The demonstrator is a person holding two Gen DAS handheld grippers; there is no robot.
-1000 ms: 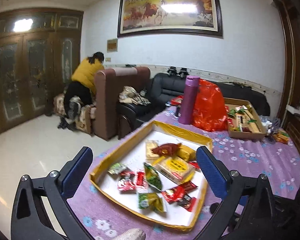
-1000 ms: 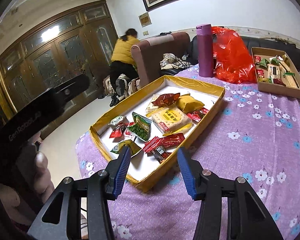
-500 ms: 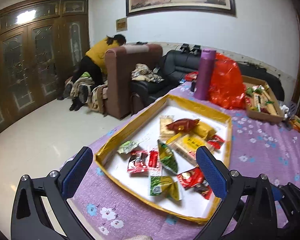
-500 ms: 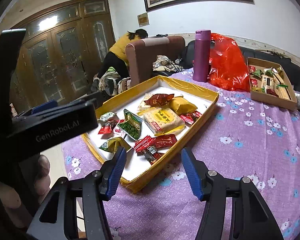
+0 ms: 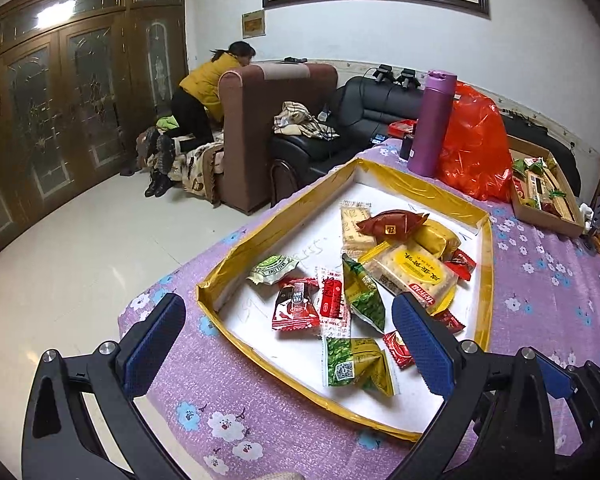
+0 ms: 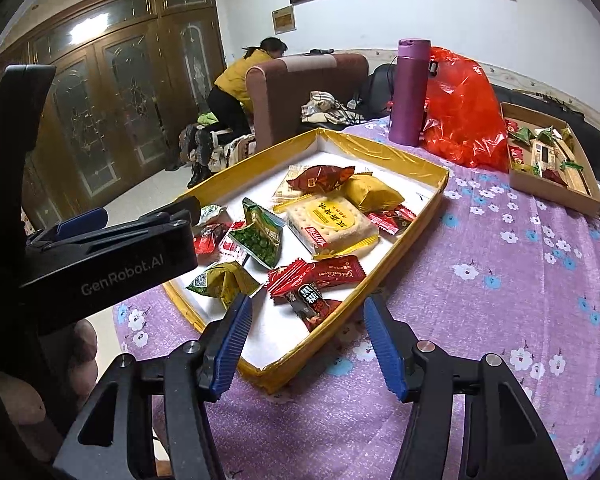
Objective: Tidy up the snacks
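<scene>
Both grippers are held over the gold-rimmed tray of snack packets — the left gripper spread wide, the right gripper spread too — nothing pinched.

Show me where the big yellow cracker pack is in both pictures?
Left wrist view: the big yellow cracker pack lies in the gold-edged tray, right of centre.
Right wrist view: the same pack sits mid-tray, near the picture's centre.
Shared landmark: the purple bottle stands beyond the tray.
</scene>
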